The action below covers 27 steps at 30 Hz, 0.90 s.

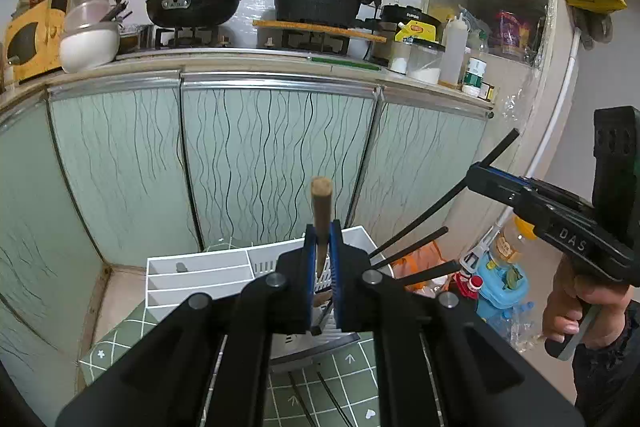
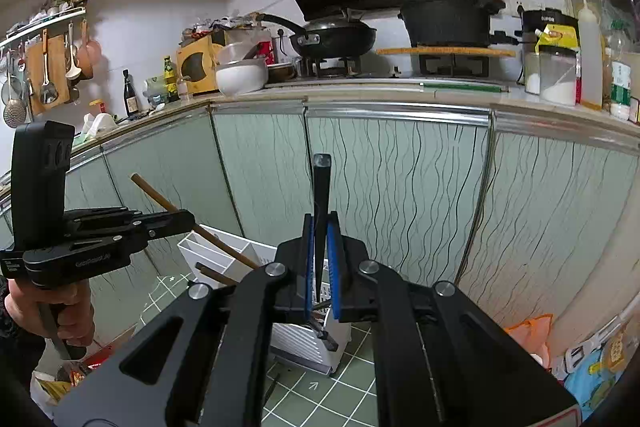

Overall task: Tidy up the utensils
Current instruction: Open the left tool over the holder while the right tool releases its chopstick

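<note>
Left claw (image 1: 324, 267) pinches wooden chopstick (image 1: 321, 211); right claw (image 2: 320, 267) black chopstick (image 2: 321, 195).

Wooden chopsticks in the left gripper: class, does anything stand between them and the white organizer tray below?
Nothing visible blocks the way. The left gripper holds the brown wooden chopsticks directly above the white plastic organizer tray. The black chopsticks, held by the right gripper, fan out to the right, clear of that path.
</note>
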Motion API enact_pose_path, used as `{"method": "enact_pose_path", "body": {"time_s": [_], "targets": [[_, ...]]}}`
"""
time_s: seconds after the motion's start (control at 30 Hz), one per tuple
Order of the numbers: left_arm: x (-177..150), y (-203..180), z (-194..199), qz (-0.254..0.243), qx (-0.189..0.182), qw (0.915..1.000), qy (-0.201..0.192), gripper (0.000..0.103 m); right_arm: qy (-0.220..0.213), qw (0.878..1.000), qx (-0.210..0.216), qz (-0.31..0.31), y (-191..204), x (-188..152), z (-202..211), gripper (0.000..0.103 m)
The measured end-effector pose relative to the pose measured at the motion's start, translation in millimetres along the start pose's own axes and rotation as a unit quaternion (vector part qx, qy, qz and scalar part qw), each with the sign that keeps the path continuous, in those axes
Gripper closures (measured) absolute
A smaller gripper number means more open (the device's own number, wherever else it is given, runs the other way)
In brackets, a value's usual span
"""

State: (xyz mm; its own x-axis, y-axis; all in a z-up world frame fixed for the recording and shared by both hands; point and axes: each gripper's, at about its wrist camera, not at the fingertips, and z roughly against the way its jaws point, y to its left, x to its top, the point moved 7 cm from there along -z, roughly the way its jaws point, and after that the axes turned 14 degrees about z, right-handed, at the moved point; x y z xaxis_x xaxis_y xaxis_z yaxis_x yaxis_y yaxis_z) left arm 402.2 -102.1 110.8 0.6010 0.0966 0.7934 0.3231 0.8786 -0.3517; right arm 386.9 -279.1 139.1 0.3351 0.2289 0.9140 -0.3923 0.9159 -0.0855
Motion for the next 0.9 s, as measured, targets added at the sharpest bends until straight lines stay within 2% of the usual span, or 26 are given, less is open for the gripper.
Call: {"method": "enact_pose_path", "body": {"time_s": [0.33, 0.37, 0.4, 0.43, 0.47, 0.53, 0.63, 0.9], "targets": [[-9, 8, -24, -0.006, -0.01, 0.9999, 0.012, 0.094, 0.025, 1.0, 0.005, -0.014, -9, -22, -28, 0.096], [-10, 8, -25, -0.012, -0.003, 0.9999, 0.009, 0.08, 0.031, 0.999, -0.002, -0.009, -10, -25, -31, 0.085], [-11, 9, -25, -0.018, 0.009, 0.9998, 0.004, 0.043, 0.033, 0.999, -0.007, -0.005, -11, -27, -31, 0.071], [-10, 11, -23, -0.023, 0.021, 0.9995, -0.008, 0.021, 0.035, 0.999, -0.011, -0.004, -11, -30, -31, 0.041], [-9, 12, -20, -0.025, 0.029, 0.999, -0.023, 0.004, 0.03, 0.999, -0.012, -0.006, -12, -31, -28, 0.026], [-8, 12, -13, -0.025, 0.025, 0.9985, -0.043, 0.004, 0.02, 1.0, -0.021, -0.008, -14, -33, -21, 0.024], [-12, 14, -6, -0.026, 0.038, 0.998, -0.043, 0.004, 0.023, 0.999, -0.025, -0.01, -15, -37, -13, 0.009], [-29, 12, 23, -0.04, 0.054, 0.9964, -0.051, 0.004, 0.036, 0.998, -0.038, 0.015, -2, -49, 10, 0.008]]}}
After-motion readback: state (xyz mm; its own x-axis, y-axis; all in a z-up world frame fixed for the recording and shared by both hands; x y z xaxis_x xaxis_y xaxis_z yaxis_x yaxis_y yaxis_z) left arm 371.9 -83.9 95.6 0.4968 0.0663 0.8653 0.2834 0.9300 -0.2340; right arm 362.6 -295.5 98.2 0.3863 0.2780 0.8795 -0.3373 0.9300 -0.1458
